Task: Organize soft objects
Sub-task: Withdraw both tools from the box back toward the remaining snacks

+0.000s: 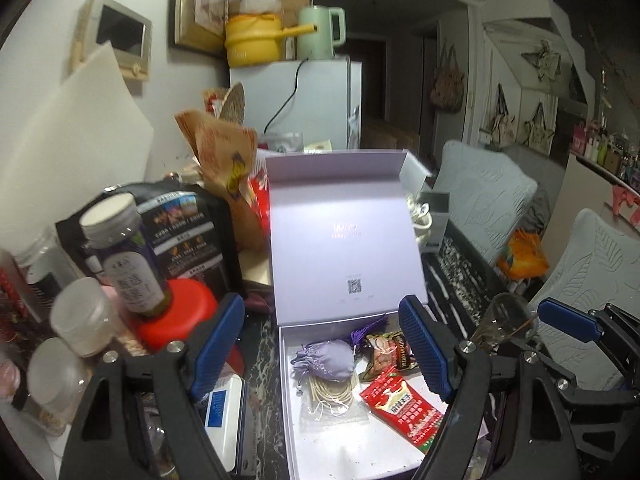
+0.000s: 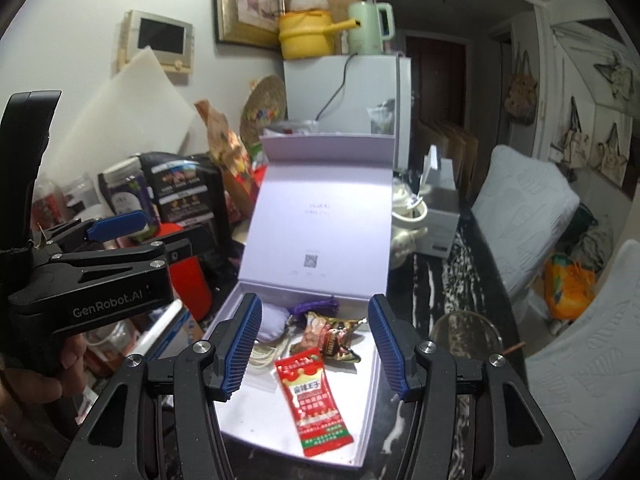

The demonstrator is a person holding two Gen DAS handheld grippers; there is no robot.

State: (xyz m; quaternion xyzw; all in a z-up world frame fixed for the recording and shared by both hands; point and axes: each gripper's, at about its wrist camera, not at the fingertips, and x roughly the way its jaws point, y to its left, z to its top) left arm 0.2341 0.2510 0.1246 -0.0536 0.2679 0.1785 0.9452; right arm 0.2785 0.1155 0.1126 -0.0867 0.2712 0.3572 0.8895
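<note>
From the left wrist, the left gripper is seen with jaws apart and empty above an open lilac box, where a lavender pouch lies beside a red sachet angled toward the box's right wall. From the right wrist, the right gripper is likewise held spread and empty, the red sachet lying lengthwise toward the near rim with bare box floor to its left.
</note>
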